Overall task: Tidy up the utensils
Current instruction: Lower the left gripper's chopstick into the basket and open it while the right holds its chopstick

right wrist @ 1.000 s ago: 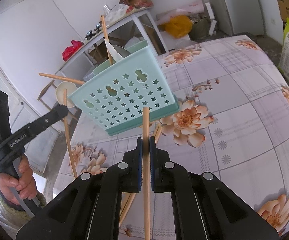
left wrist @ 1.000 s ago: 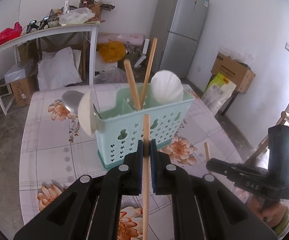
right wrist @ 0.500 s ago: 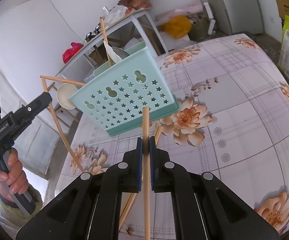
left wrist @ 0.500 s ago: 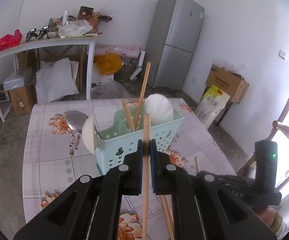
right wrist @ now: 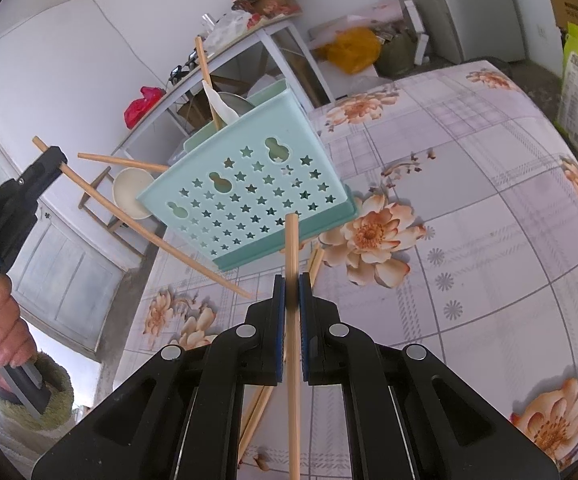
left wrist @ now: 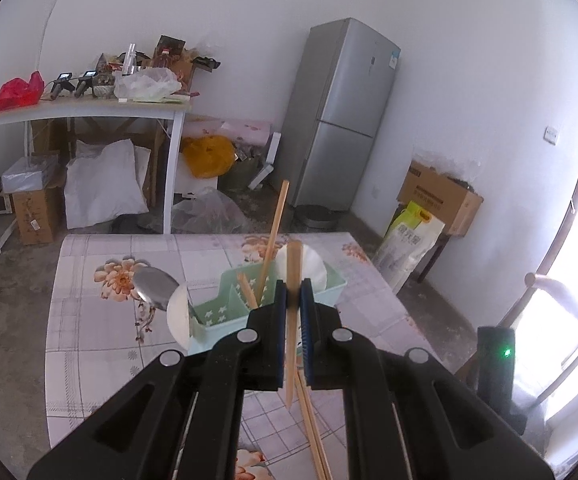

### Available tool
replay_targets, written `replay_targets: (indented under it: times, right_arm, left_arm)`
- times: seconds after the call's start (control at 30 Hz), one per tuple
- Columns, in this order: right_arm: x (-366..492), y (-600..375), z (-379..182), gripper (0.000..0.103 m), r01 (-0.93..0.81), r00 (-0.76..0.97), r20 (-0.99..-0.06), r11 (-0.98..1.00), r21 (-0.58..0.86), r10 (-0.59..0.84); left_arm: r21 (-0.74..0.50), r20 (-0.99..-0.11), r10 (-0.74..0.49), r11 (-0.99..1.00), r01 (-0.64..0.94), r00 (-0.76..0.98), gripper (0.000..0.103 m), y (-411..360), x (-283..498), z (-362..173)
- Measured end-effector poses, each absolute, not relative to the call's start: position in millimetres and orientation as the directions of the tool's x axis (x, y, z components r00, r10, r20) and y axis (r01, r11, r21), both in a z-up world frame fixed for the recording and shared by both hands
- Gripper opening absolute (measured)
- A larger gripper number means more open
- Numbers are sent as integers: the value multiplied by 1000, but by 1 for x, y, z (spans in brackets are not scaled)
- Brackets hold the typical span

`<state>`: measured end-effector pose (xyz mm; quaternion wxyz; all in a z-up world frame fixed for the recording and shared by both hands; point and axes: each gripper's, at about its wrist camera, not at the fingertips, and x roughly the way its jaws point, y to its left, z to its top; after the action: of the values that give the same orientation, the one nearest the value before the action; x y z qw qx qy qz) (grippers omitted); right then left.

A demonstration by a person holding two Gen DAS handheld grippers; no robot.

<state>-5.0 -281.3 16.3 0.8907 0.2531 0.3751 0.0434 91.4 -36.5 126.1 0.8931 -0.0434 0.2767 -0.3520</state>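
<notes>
The left gripper (left wrist: 293, 312) has risen, so the mint utensil basket (left wrist: 225, 316) now sits lower, half hidden behind its jaws clamped on a chopstick (left wrist: 292, 320). The right gripper (right wrist: 292, 300) pinches another chopstick (right wrist: 292, 264) below the basket (right wrist: 249, 196), centre frame.

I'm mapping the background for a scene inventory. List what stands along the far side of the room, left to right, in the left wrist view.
Red bag → white side table → yellow bag → grey fridge → cardboard box → rice sack.
</notes>
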Motion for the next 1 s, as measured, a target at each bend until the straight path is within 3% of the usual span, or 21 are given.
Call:
replay_targets:
  times: [0.6, 1.0]
  right_arm:
    - [-6, -282, 17, 5, 116, 713, -648, 867, 484, 267]
    - [-6, -280, 16, 5, 122, 712, -650, 866, 485, 264]
  left_arm:
    - [-385, -327, -726, 687, 617, 605, 6, -10, 92, 163]
    - [-356, -179, -748, 655, 666, 640, 6, 0, 85, 202]
